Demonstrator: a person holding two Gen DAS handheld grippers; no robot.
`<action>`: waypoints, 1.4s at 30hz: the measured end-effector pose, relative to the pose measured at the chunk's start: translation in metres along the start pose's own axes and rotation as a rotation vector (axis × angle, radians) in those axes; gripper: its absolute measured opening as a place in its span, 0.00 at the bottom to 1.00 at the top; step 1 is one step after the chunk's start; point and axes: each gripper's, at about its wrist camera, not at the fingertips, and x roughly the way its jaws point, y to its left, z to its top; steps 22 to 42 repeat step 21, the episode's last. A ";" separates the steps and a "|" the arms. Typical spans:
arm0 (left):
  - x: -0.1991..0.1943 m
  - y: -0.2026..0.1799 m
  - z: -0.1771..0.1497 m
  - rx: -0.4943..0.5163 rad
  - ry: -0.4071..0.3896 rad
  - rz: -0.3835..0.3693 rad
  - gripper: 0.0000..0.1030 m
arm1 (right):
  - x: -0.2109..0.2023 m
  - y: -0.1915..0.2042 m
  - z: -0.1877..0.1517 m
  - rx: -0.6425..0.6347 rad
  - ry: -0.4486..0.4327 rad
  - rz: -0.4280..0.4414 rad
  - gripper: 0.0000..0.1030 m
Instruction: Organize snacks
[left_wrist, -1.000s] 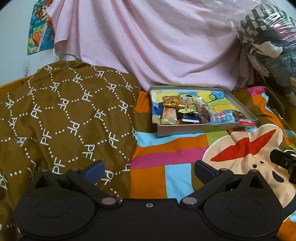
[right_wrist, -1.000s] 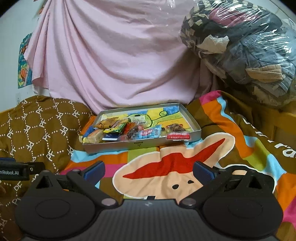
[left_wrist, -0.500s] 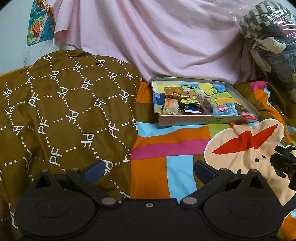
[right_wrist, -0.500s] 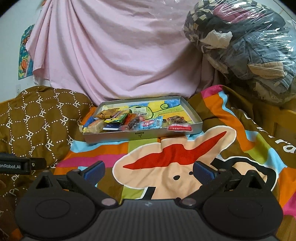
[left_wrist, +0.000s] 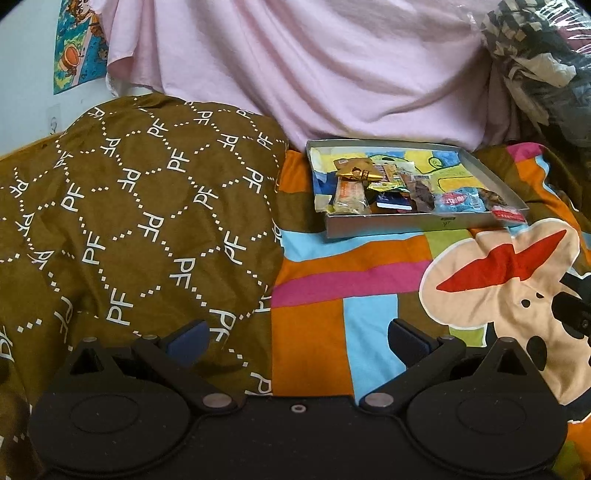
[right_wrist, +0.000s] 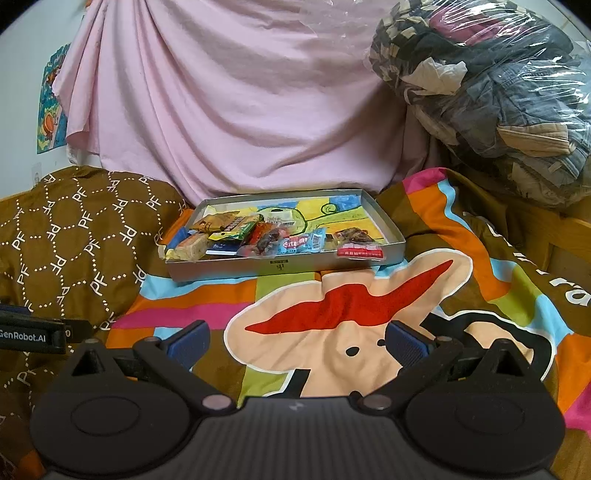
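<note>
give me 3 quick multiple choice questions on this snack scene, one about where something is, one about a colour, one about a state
1. Where are the snacks?
A. In the shallow tray
B. Scattered over the brown blanket
C. Held in the right gripper

2. What colour is the sheet hanging behind the tray?
A. Green
B. Pink
C. Black

3. How do the two grippers stand?
A. Both shut on snacks
B. Left open, right shut on a snack
C. Both open and empty

Answers:
1. A, the snacks lie bunched toward the near wall of the tray.
2. B, the sheet behind it is pale pink.
3. C, the left gripper and the right gripper each show fingers wide apart with only bedding between them.
</note>
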 end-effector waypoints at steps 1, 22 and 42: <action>0.000 0.000 0.000 0.002 0.000 -0.001 0.99 | 0.000 0.000 0.000 -0.001 0.001 0.001 1.00; -0.001 0.000 0.001 -0.002 0.003 -0.025 0.99 | 0.001 0.002 -0.001 -0.015 0.013 0.004 1.00; -0.001 0.000 0.001 -0.002 0.003 -0.025 0.99 | 0.001 0.002 -0.001 -0.015 0.013 0.004 1.00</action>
